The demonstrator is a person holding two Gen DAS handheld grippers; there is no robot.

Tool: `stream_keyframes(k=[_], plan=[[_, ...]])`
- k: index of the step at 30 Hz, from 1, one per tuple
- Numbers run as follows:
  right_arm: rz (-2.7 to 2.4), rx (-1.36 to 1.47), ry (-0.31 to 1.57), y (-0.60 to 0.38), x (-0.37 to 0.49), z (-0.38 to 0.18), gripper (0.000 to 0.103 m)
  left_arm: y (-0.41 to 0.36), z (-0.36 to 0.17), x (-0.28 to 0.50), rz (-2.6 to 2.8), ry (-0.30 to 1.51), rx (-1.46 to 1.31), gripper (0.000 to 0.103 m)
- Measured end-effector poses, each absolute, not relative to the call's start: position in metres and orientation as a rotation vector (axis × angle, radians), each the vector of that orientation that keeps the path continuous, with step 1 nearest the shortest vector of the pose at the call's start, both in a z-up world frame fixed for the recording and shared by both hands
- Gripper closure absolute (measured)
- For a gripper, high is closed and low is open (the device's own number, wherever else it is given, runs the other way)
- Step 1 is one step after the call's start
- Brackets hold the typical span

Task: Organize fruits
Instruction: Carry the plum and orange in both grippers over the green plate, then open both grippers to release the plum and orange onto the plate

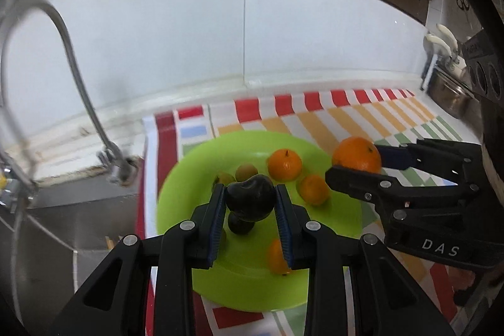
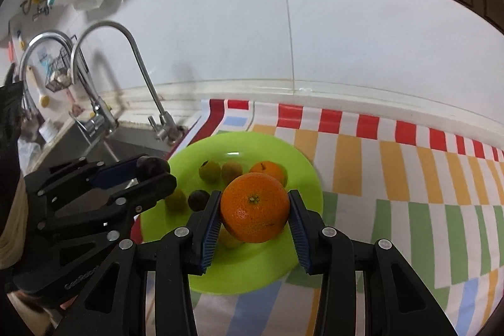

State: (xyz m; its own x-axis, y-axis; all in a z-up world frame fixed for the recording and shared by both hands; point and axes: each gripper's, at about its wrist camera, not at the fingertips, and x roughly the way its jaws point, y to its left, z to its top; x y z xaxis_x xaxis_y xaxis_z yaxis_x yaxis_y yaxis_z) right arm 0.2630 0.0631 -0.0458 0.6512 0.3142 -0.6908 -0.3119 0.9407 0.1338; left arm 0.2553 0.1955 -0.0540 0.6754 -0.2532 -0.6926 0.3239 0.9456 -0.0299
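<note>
The left gripper fingers are clamped on a dark, glossy, heart-shaped fruit above the round lime-green plate. The right gripper fingers pinch a large orange over the same plate. Only the right view shows two chrome taps left of the plate. The plate sits on a striped cloth covering the surface, below a white tiled wall.

A plate lay on a tablecloth spread over the counter, with the sink and its faucets to its left and the tiled wall behind. On the plate sat several oranges toward the right and smaller fruits toward the left. Above the plate, the left gripper held a dark fruit and the right gripper, beside it on the right, held an orange.
</note>
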Motion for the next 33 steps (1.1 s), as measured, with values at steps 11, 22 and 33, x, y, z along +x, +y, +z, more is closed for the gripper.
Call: stream_keyframes(k=[11, 22, 33], plan=[[0.366, -0.012, 0.831, 0.069, 0.291, -0.072, 0.061, 0.197, -0.088, 0.28, -0.382, 0.809, 0.162, 0.072], [0.273, -0.008, 0.753, 0.055, 0.277, -0.051, 0.047, 0.201, -0.06, 0.253, -0.255, 0.74, 0.152, 0.048], [0.142, 0.017, 0.655, 0.017, 0.212, -0.016, 0.039, 0.18, -0.017, 0.186, -0.115, 0.623, 0.084, 0.033]])
